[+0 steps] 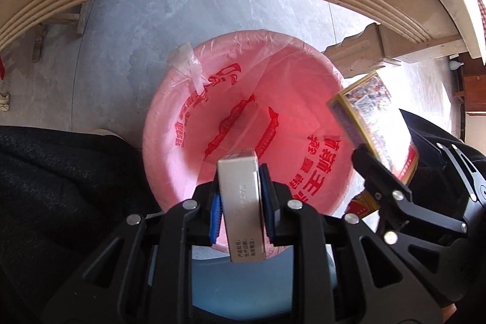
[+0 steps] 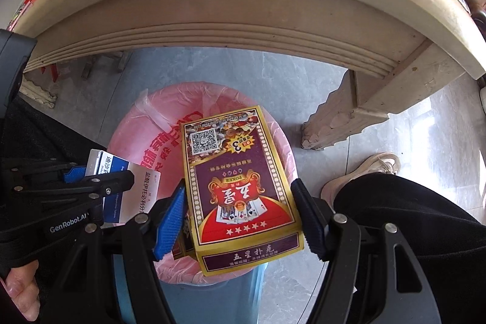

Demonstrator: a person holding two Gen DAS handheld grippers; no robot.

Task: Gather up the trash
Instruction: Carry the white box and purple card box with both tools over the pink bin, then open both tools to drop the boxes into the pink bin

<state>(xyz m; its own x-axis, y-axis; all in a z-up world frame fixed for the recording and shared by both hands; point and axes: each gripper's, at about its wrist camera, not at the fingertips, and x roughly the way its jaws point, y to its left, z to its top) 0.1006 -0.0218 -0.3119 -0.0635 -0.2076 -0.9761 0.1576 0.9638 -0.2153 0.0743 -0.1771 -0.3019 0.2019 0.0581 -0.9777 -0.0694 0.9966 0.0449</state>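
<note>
Since both boxes hang over the pink-lined bin (image 1: 243, 117) and not deep inside it, we judge the main risk to be a release that sends one onto the rim or the floor. At the left of the right-wrist view, our left gripper (image 1: 240, 193) sits near the bin's left rim, so its white box (image 1: 243, 196) could tip outward if let go there; in its own view, low centre, the jaws are drawn close and clamped on the box's narrow sides, with the box upright over the liner. Further right, our right gripper (image 2: 240, 214) has its jaws set wide on the long edges of the card box (image 2: 240, 193), the left pad touching; whether the right pad bears on it we cannot tell. That box lies tilted over the bin's right half, so it may strike the right rim or slip early.
</note>
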